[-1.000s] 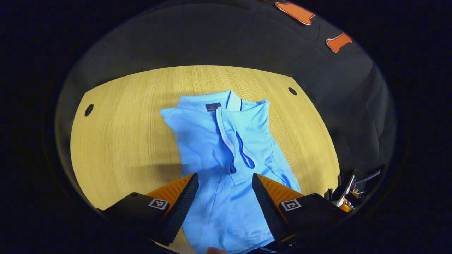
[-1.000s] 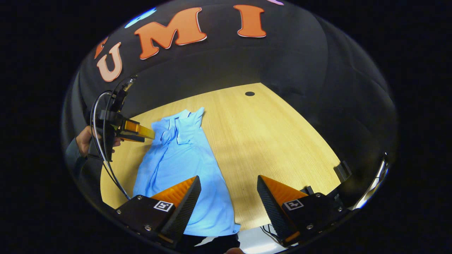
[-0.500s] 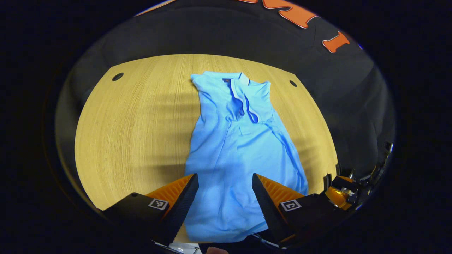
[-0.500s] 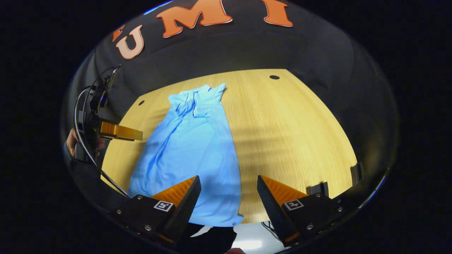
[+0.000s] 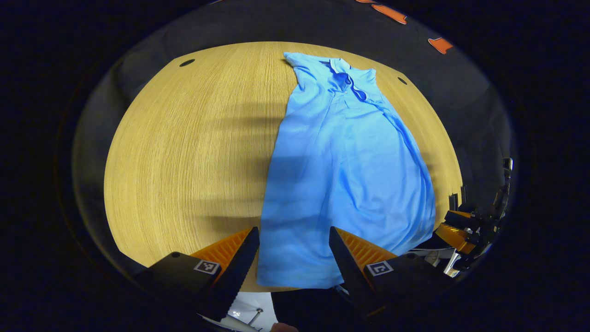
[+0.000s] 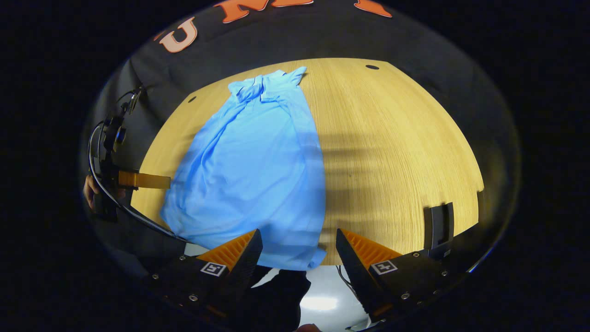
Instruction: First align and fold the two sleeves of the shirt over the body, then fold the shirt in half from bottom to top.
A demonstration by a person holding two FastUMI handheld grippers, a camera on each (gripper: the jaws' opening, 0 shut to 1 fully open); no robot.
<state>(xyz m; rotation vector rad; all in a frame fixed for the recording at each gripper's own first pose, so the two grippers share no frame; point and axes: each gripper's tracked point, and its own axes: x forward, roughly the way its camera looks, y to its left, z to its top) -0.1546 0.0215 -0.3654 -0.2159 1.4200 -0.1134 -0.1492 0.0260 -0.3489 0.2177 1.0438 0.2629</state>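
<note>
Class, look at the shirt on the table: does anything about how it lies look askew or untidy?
Yes. The blue shirt lies skewed on the wooden table: its hem reaches the near edge, one side is rumpled into long creases, and its collar is bunched rather than flat.

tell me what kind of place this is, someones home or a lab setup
Most likely a staged recording booth, not a home: a bare wooden table with cable holes, black cloth hung behind it, and a blue shirt laid out between two handheld grippers.

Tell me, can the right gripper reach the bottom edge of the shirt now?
Probably yes: the right gripper is open just before the shirt hem at the table edge, with nothing between.
</note>
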